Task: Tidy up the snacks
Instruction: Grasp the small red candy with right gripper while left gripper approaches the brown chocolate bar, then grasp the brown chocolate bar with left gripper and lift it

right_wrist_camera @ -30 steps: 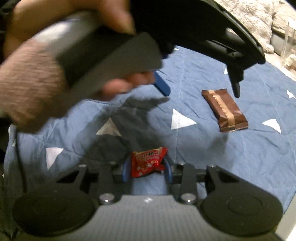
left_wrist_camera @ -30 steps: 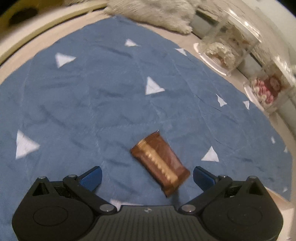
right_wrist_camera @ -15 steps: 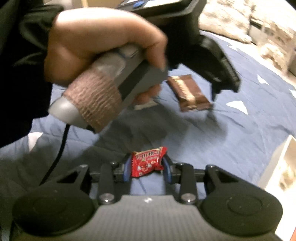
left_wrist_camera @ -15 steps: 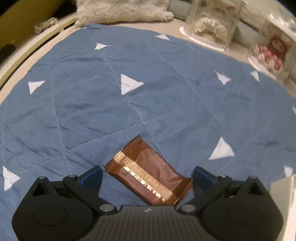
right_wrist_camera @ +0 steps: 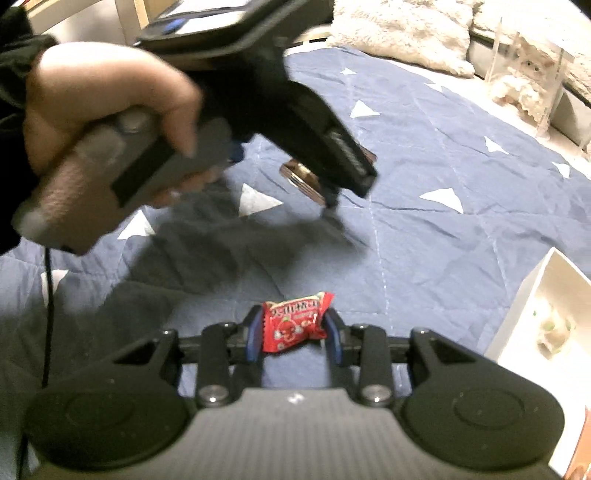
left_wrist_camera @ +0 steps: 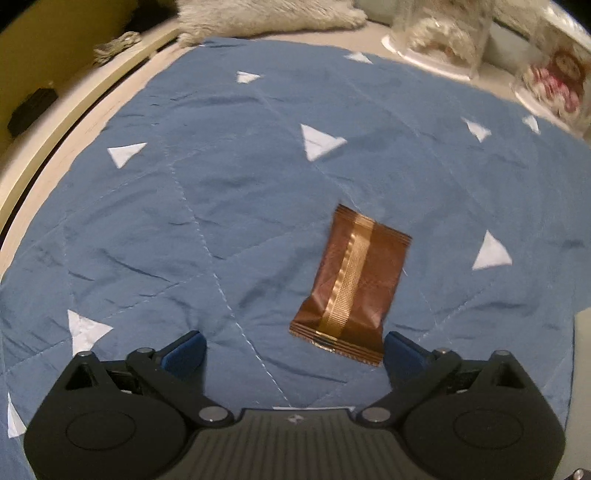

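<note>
A brown snack packet with a gold stripe [left_wrist_camera: 352, 286] lies flat on the blue quilted cloth [left_wrist_camera: 221, 192]. My left gripper [left_wrist_camera: 293, 352] is open just above the cloth, and the packet's near end sits close to its right fingertip [left_wrist_camera: 400, 347]. In the right wrist view the left gripper's body hides most of the brown packet [right_wrist_camera: 301, 179]. My right gripper [right_wrist_camera: 293, 328] is shut on a small red candy packet [right_wrist_camera: 293, 326] and holds it above the cloth.
A white box [right_wrist_camera: 546, 314] stands at the right edge of the cloth. Clear plastic containers [left_wrist_camera: 443, 40] and a furry grey cushion [left_wrist_camera: 266, 18] lie at the far side. The person's hand [right_wrist_camera: 99, 133] holds the left gripper.
The left gripper has turned and drawn back a little, so the brown packet now lies lengthwise ahead, toward its right finger. The right gripper still holds the red candy, and the white box has come into view.
</note>
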Demonstrator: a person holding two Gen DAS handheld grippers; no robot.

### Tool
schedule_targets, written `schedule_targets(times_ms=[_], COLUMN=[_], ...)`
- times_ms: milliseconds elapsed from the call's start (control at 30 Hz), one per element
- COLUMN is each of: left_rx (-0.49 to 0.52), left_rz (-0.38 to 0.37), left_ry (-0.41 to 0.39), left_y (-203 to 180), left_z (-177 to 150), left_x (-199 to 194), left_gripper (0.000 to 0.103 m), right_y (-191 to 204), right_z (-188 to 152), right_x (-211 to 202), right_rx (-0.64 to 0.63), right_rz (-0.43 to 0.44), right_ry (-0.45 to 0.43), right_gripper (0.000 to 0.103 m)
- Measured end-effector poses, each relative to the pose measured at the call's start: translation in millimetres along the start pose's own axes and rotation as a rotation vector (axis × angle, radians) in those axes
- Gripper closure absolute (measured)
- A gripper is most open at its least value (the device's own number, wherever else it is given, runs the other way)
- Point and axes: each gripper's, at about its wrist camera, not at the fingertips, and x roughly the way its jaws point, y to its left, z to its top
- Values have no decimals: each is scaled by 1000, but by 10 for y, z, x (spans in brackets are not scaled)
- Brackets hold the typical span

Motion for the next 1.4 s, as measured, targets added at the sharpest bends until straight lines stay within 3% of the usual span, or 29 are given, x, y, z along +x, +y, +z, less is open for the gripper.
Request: schedule_targets(times_ms=[67, 200, 333, 433, 500, 533, 600, 867, 1100, 1400], left_rx=[-33, -86, -4, 80, 120, 122, 116, 113, 105, 165], left_rz=[-17, -45, -53, -19, -12, -16, -27, -68, -166, -322], left_ry=[-23, -55, -83, -83, -84, -85, -78, -117, -184, -222], left_y=[24, -14, -173, -248, -258, -242, -192, -93, -158, -518], left_z=[22, 113, 167, 162, 174, 187, 200, 128, 16, -207], left_x=[-22, 28, 92, 133, 109, 90, 63, -317, -912, -1471], left_gripper=[12, 14, 15, 28, 49, 55, 60, 60, 60, 60], right_y=[13, -7, -5, -40, -61, -72, -96, -121, -192, -345], right_z=[-10, -11, -32, -23, -21, -22, -20, 30, 36, -165], right_x=[-4, -14, 25, 46, 21, 6, -19, -292, -815, -1477], right_rx=[2, 4, 6, 15, 28, 36, 54, 115, 165, 239], right_rz=[-5, -6, -5, -11, -17, -19, -28, -92, -179, -289], right_ry=[-2, 0, 6, 4, -3, -6, -10, -60, -132, -180], right_gripper=[63, 63, 63, 63, 63, 63, 63, 63, 63, 63])
